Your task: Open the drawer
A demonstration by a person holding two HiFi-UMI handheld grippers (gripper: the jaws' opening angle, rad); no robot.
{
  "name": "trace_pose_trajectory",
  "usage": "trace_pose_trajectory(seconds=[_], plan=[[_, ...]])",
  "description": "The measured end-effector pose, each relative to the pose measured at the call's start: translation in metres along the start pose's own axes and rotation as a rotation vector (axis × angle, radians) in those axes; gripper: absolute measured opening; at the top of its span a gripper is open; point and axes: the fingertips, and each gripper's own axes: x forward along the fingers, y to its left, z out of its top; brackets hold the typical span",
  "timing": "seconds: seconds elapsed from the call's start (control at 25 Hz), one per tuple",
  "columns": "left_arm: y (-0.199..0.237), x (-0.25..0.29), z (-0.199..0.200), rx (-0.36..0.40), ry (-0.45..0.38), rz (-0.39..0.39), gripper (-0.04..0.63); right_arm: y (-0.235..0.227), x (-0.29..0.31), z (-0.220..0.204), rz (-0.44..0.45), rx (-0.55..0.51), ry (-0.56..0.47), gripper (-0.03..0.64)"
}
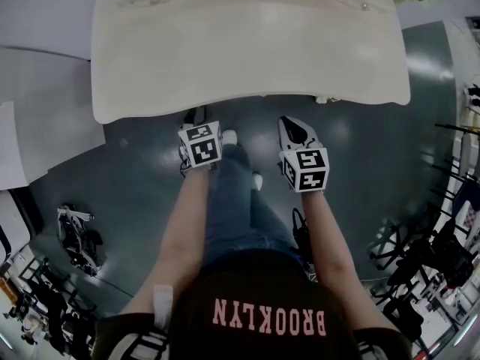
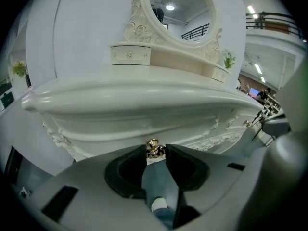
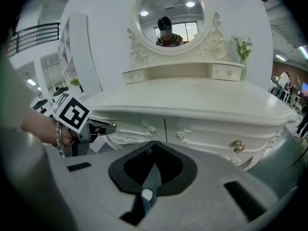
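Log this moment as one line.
left gripper: open, gold knob between tips | right gripper: shut, empty | drawer: closed

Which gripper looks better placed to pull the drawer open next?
Left. The left gripper has its jaws apart, with a gold knob right at the gap between their tips. The right gripper has its jaws together, and the other knob sits off to one side.
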Motion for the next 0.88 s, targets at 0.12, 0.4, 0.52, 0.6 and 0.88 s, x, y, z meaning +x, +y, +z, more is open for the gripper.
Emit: trace_pose_trajectory(seconds=[0.12,0.4,0.52,0.6,0.88], plan=[[0.002,-0.002,0.0,-0.001,-0.015,0.002,0.117,0.003,-0.002,-0.007,0.003,-0.012,0.0,-0.003],[-0.004,-0.007,0.0,-0.005,-0.011,-0.038,0.115,0.005,-0.005,-0.024,-0.007,0.006,-0.013,-0.003],[-0.005,-0.008,-0.001,0.003,-0.021,-0.038,0.115,0.007,-0.009,-0.028,-0.002,0.005,-0.022,-0.003],[-0.006,-0.009,-0.001,0.01,-0.026,-0.043,0.115,0.009,-0.014,-0.031,0.005,0.001,-0.025,-0.003],[-0.005,-0.013,-0.007,0.001,-0.04,-0.039,0.115,0.017,-0.026,-0.044,0.007,0.002,-0.028,-0.003]])
